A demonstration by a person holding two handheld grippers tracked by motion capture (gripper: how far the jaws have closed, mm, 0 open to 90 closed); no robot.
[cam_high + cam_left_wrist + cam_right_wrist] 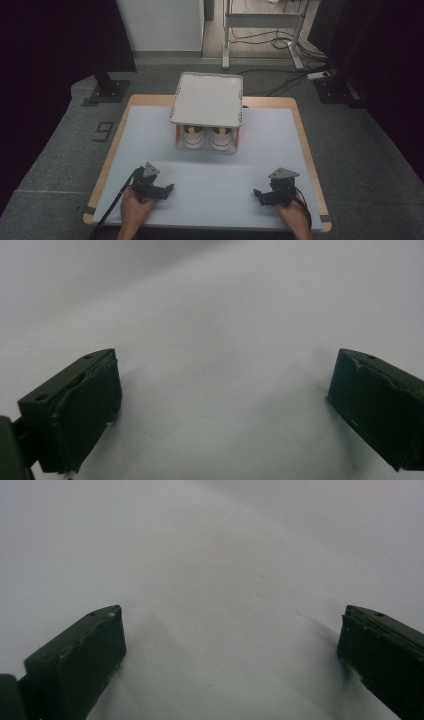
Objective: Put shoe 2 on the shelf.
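Observation:
My left gripper rests low on the white table cover at the near left, held in a hand, jaws pointing right. My right gripper rests at the near right, jaws pointing left. In the left gripper view the gripper is open, nothing but bare white surface between its fingers. In the right gripper view the gripper is likewise open over bare white surface. A small two-level white rack stands at the table's middle back, with two white cups with yellow marks under its flat top.
The table's wooden edge frames the white cover. Beyond the table lie grey floor, black stand bases, a metal frame and cables. A black number marking sits on the floor at the left.

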